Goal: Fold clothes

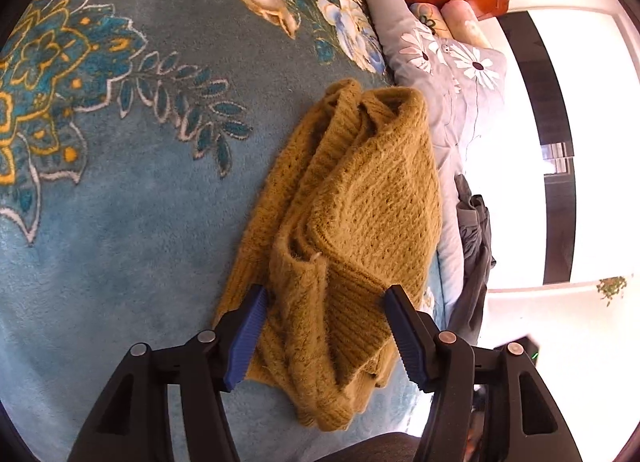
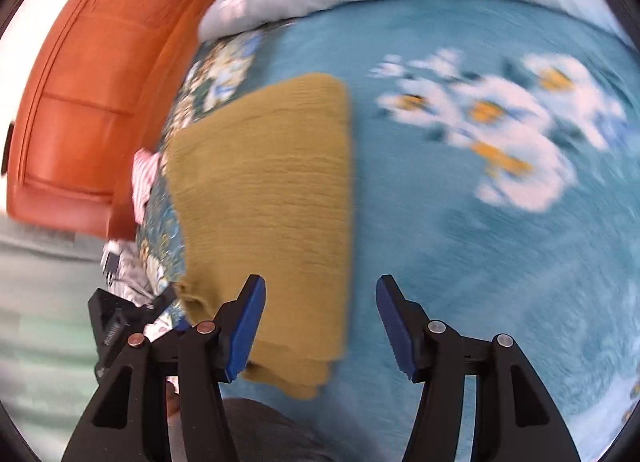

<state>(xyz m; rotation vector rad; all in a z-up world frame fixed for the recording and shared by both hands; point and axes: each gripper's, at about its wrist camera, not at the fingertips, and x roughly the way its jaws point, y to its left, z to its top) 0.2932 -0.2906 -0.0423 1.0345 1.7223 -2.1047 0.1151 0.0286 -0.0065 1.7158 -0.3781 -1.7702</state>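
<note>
My left gripper hangs low over the near end of the mustard knit sweater, which lies bunched and partly doubled over on the teal floral bedspread, toward its right side beside the pale flowered quilt. The two blue fingers stand spread on either side of a thick roll of knit; they straddle it without pinching it, so I count that hand as released. My right gripper is likewise spread wide and holds nothing; its view is blurred, but there the sweater reads as a fairly flat folded slab, far and left of the fingers, with the orange headboard beyond. I judge the fold to be well along, at the stage of tidying or making a last fold, though the crumpled folds in the left view suggest the bundle is not yet neat. The next move, I think, calls for closing the left fingers on that near roll, catching all the layers together, and bringing the right hand back to the opposite edge so the knit lifts evenly instead of sagging.
</note>
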